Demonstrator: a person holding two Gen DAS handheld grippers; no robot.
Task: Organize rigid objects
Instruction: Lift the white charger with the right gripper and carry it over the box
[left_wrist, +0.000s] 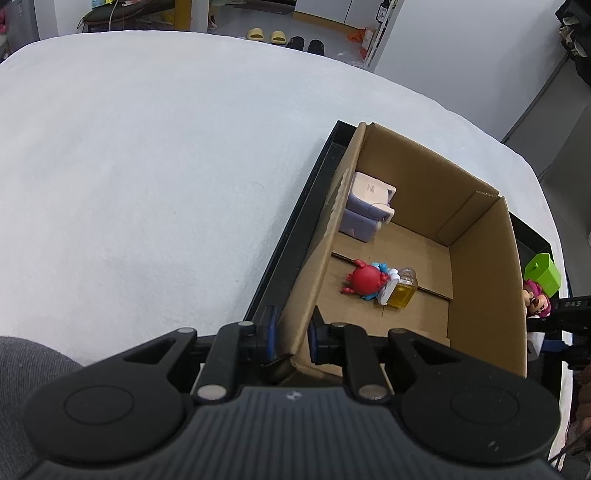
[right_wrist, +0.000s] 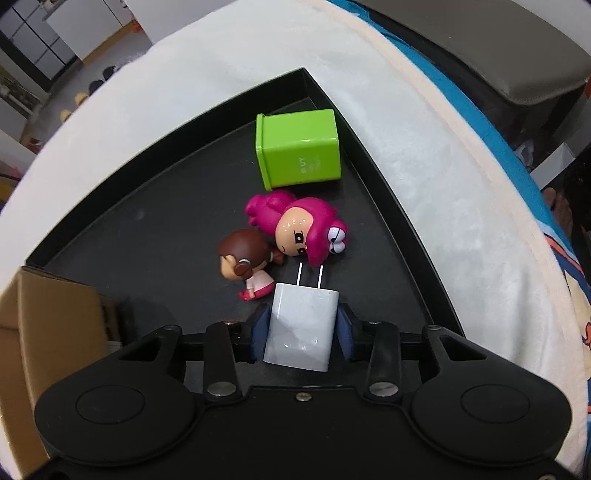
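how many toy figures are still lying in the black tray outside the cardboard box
2. The pink-hooded figure lies below the tipped green container; the brown-haired figure lies at its left, near the charger in the right gripper. The box could hide others.

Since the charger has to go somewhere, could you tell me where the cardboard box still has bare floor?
In the cardboard box, floor is bare along the far and right walls, past the purple-white item in the left corner. The red crab toy and yellow bottle crowd the middle. The left gripper pinches the near left wall; the right gripper holds the white charger.
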